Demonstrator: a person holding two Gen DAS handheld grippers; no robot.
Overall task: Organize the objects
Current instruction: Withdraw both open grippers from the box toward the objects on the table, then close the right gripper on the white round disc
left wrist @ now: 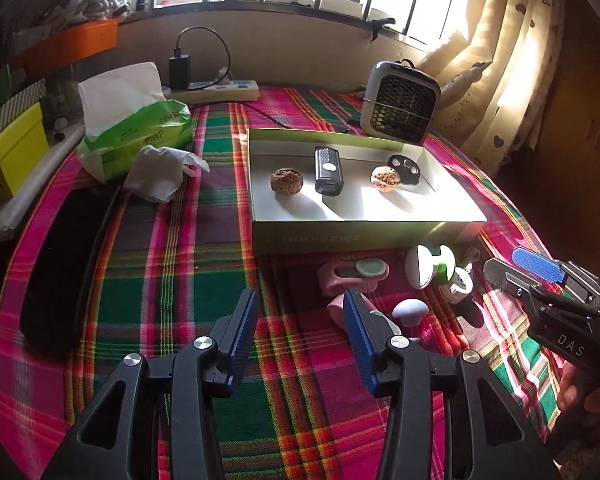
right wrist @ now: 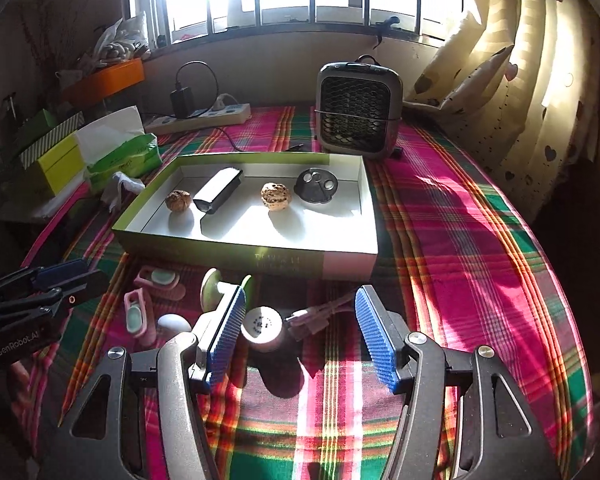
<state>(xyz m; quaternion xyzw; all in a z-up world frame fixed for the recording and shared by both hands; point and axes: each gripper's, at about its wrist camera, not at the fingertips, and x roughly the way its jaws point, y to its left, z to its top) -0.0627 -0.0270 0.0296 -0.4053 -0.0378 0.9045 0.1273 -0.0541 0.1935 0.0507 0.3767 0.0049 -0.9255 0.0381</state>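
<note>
Blue-padded left hand-held gripper point(left wrist: 302, 312) apart | right hand-held gripper point(right wrist: 300, 312) apart | box point(left wrist: 364, 232) lettering unreadable

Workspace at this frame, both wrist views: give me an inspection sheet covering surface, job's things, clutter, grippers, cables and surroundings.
Surface: plaid cloth over the table, sunlit on the right.
Job's things: open shallow box holding two walnuts, a grey rectangular gadget and a dark round piece; in front of it lie pink clips, a white-and-green spool and a round white item.
Clutter: tissue pack, crumpled tissue, yellow box.
Grippers: left gripper and right gripper both open, holding nothing.
Cables: charger on power strip; black lead behind the box.
Surroundings: small fan, barred window, curtain.
</note>
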